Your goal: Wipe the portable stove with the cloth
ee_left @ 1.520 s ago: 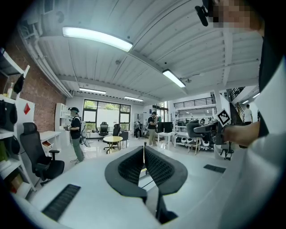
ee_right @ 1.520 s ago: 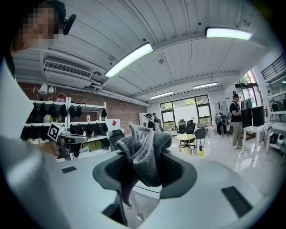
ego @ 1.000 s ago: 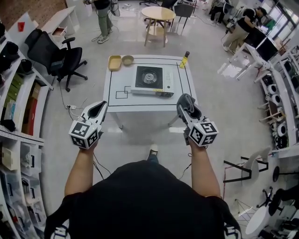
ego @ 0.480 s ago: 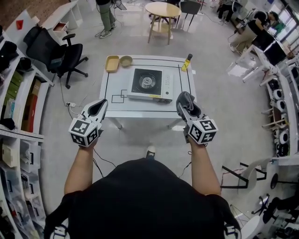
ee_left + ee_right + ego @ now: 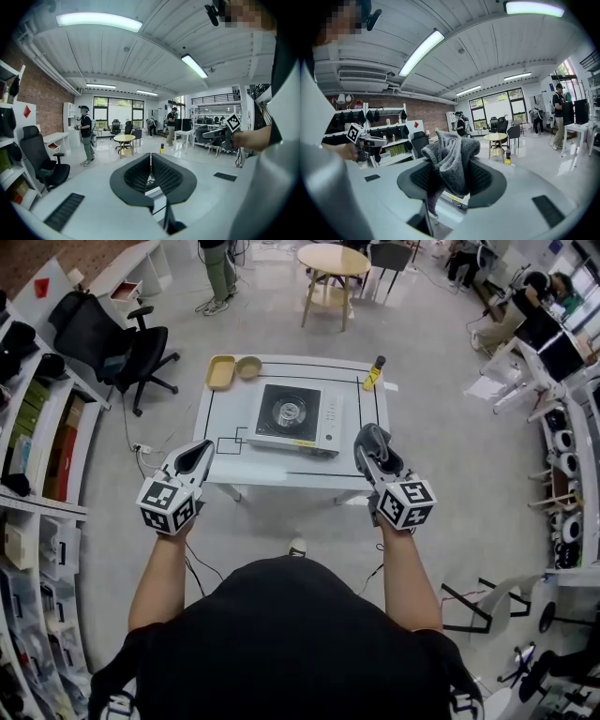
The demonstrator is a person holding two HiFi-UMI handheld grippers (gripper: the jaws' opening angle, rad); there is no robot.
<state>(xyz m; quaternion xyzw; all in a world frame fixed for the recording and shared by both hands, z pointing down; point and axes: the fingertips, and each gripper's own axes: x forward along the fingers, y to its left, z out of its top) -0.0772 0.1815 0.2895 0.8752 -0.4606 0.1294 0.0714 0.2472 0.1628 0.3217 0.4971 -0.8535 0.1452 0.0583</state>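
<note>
The portable stove (image 5: 291,417), white with a black burner top, sits in the middle of the white table (image 5: 225,409). A grey cloth (image 5: 372,440) is bunched between the jaws of my right gripper (image 5: 376,456), which is shut on it just short of the table's near right edge. The right gripper view shows the cloth (image 5: 453,157) standing up out of the right gripper (image 5: 454,180), with the stove's edge (image 5: 456,197) below. My left gripper (image 5: 196,457) hovers at the near left corner, shut and empty; its jaws meet in the left gripper view (image 5: 150,159).
A yellow tray (image 5: 221,371) and a bowl (image 5: 248,367) sit at the table's far left corner, a yellow bottle (image 5: 373,374) at the far right. A black office chair (image 5: 112,338) and shelves (image 5: 37,456) stand to the left. A round table (image 5: 338,261) and people are beyond.
The table and stove have drawn nearer in the head view as the person stepped forward. Both grippers keep their pose, the right one holding the cloth throughout.
</note>
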